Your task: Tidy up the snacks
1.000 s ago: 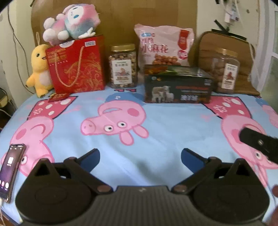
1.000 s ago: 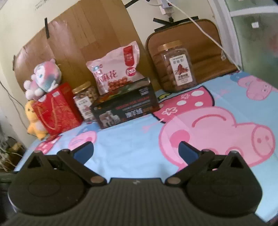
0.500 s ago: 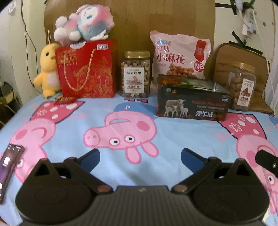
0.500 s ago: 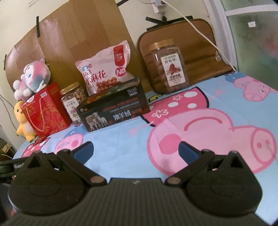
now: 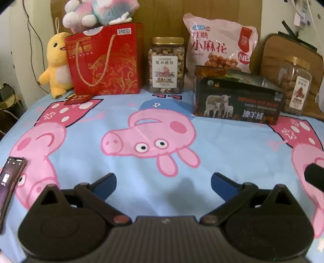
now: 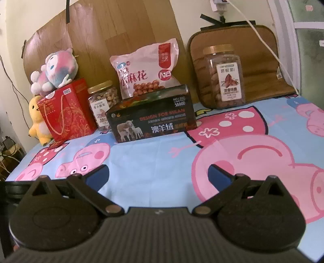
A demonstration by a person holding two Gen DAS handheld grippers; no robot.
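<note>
Snacks line the back of a cartoon-pig cloth: a red gift bag, a nut jar, a pink snack bag, a black box with sheep on it and a second jar at the right. My left gripper is open above the near cloth, holding nothing. My right gripper is open too, nearer the black box.
A yellow plush and a pink plush sit by the gift bag. A phone lies at the left edge. A brown cushion leans behind the right jar. A black part of the other gripper shows at right.
Both grippers have moved forward toward the row of snacks, which looks larger and more centred. Both stay open and nothing has been picked up.
</note>
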